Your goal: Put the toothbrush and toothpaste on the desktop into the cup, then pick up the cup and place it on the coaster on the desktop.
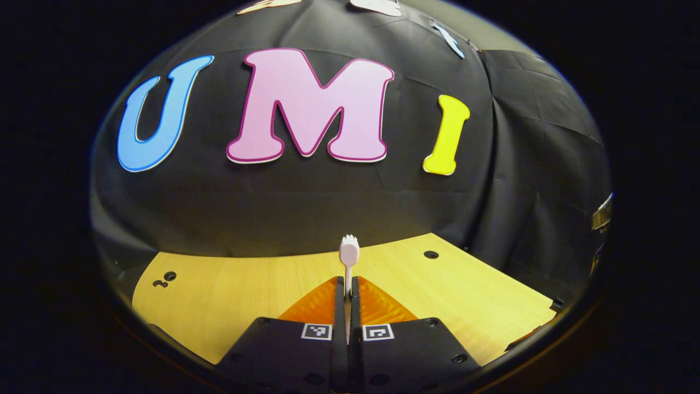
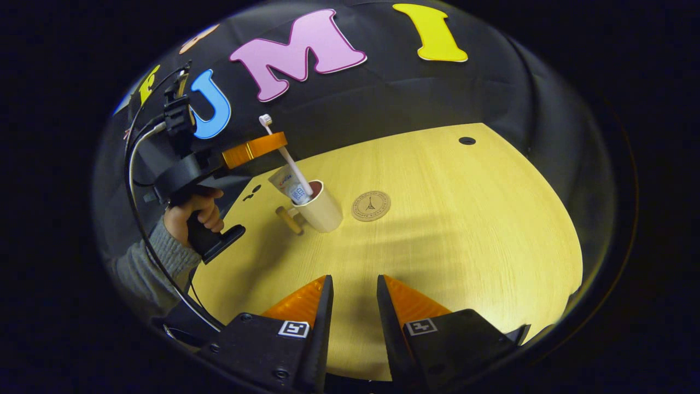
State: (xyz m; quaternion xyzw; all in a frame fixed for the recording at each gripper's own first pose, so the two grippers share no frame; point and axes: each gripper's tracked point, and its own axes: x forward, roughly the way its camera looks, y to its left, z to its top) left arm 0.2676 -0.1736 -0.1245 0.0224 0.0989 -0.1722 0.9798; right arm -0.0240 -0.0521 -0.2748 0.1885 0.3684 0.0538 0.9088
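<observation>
Left gripper (image 1: 348, 298) clamps the toothbrush (image 1: 349, 253), its lower end inside the cup (image 2: 322, 207) beside the toothpaste (image 2: 290, 186). Right gripper (image 2: 354, 298) gapes empty. Coaster (image 2: 371, 205) lies just beside the cup. Release should follow alignment.

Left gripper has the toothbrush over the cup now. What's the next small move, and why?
Probably lower it a little, then open the left gripper. It is shut on the toothbrush, whose lower end already sits inside the cup beside the toothpaste. The cup stands left of the coaster, not on it, and the right gripper is open and free to lift it afterwards.
</observation>
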